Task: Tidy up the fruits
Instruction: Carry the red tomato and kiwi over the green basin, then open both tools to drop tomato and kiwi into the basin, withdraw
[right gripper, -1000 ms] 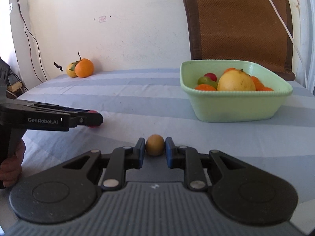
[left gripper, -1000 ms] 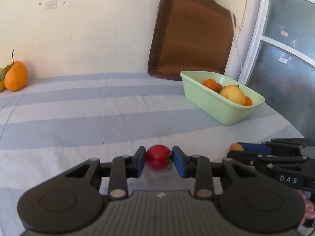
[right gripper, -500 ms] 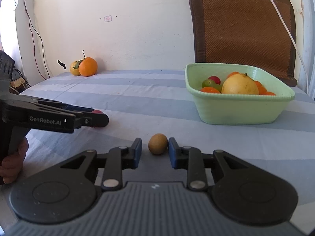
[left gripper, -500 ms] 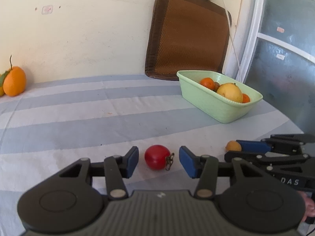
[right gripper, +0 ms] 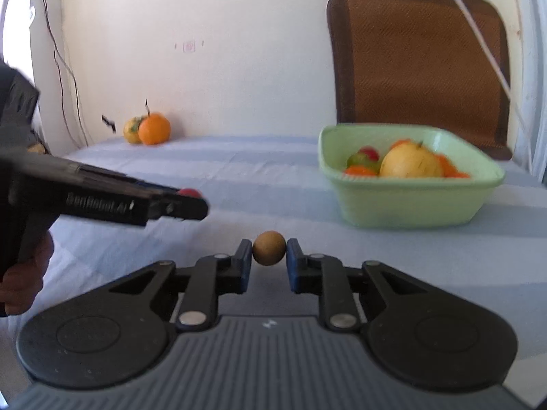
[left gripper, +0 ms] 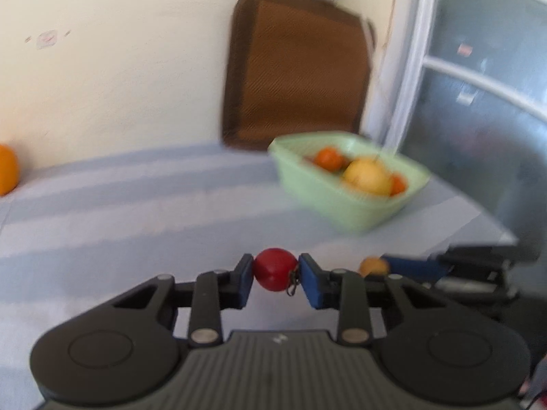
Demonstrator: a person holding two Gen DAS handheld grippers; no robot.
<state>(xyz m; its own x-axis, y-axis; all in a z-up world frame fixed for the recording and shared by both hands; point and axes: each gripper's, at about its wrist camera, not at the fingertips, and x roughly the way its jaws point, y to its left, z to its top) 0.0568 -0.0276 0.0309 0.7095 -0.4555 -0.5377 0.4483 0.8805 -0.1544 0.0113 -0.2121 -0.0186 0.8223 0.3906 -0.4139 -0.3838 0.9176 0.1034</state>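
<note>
Meanwhile open striped tablecloth separates both held fruits from basin.

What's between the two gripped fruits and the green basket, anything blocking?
Nothing visible. The left gripper is shut on the red fruit, the right gripper on the brown fruit. Only bare striped tablecloth lies before the green basket.

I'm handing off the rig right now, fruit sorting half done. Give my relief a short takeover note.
Left claw: shut on the red fruit.
Right claw: shut on the small brown fruit.
Green basin sits ahead to the right, already holding several fruits.
Left to do: drop both held fruits in the basin, then fetch the orange and the yellow fruit by the far wall.
</note>
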